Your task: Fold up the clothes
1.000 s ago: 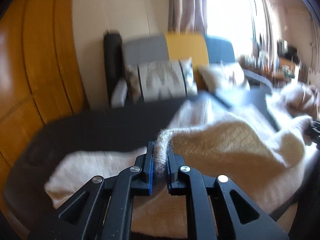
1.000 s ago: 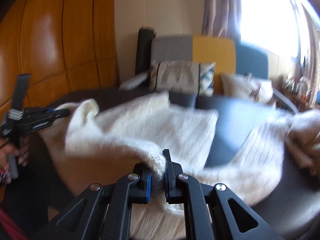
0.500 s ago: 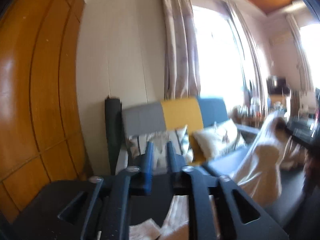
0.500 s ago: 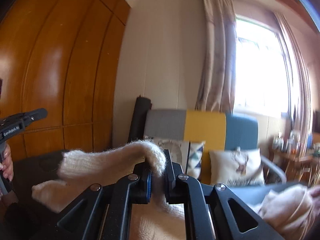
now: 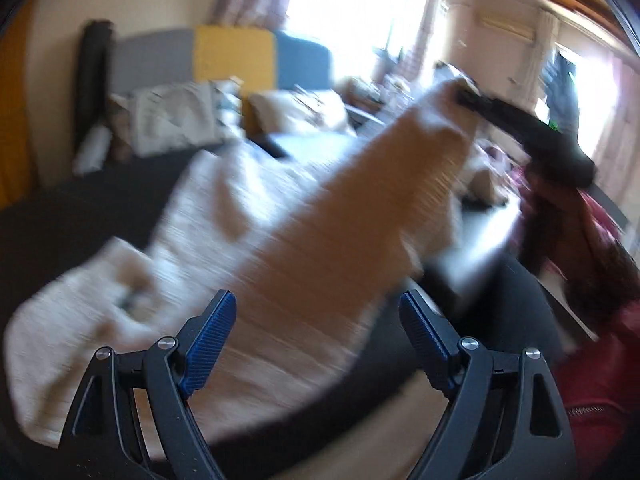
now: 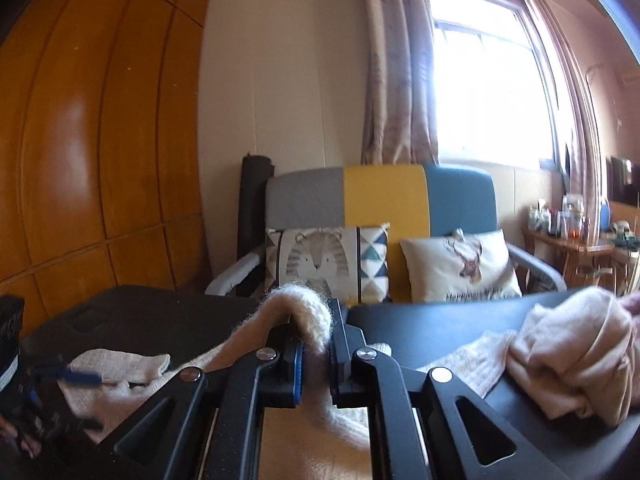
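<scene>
Left wrist view: left gripper [image 5: 316,336] jaws opening, nothing between them — cream sweater [image 5: 280,232] sprawls across the dark table [image 5: 80,204]. Right gripper [image 6: 316,354] pinches the sweater's edge; sofa [image 6: 384,200] beyond.

Cream sweater [image 6: 308,316] showing as fuzzy, loose-fibred knit; far-left wood panelling [image 6: 100,140] glaring glossy; near table [image 6: 440,320] looking matt dark, possibly plastic; far cushions [image 6: 328,256] appearing as smooth printed cloth.

left gripper [image 5: 316,330] tilted downward, jaws opening wide, nothing pinched between the blue pads [image 5: 208,342]. right gripper [image 6: 316,344] raised, near level, jaws clamped tight on cream knit fabric [image 6: 304,312]. red sleeve [image 5: 592,380] at right edge.
</scene>
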Demonstrator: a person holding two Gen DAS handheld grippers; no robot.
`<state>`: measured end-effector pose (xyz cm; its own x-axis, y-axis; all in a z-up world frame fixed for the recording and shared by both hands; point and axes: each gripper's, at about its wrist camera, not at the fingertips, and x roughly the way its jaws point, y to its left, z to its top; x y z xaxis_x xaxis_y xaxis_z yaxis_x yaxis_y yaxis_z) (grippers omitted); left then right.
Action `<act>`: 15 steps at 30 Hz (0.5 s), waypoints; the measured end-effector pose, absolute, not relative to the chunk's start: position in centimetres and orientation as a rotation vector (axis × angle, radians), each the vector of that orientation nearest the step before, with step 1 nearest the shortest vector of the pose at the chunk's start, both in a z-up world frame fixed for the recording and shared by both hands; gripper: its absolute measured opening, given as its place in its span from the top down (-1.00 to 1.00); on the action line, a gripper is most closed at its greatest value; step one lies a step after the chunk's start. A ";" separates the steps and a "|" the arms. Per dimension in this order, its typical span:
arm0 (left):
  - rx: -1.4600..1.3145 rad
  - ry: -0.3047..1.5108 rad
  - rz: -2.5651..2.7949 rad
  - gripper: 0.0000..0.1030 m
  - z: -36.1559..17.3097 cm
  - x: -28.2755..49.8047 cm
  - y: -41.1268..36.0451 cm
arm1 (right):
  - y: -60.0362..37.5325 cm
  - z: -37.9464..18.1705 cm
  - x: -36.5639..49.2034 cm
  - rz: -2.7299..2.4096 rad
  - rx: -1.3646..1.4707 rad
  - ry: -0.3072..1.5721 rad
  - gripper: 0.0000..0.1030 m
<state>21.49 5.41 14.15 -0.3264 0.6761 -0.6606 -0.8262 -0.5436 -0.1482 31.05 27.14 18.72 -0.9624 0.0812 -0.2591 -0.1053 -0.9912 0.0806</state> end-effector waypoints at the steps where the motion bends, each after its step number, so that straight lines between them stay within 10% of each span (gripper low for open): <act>1: -0.866 0.323 1.963 -0.67 13.4 22.2 6.4 | 27.3 18.6 30.9 3.018 -0.399 0.156 0.85; 9: -0.652 0.983 2.117 -0.67 7.7 27.0 13.2 | 27.4 18.2 30.7 3.038 -0.390 0.183 0.85; 13: -0.566 1.012 2.221 -0.68 7.2 26.9 14.4 | 27.9 18.2 30.8 3.045 -0.387 0.241 0.85; 15: -0.593 0.927 2.259 -0.33 7.3 26.1 14.0 | 27.9 18.2 31.0 3.048 -0.381 0.251 0.85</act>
<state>26.11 13.98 7.34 -0.7078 0.3712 -0.6011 -0.6865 -0.5622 0.4611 31.01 27.91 18.24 -0.9677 0.0384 -0.2493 -0.0786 -0.9850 0.1535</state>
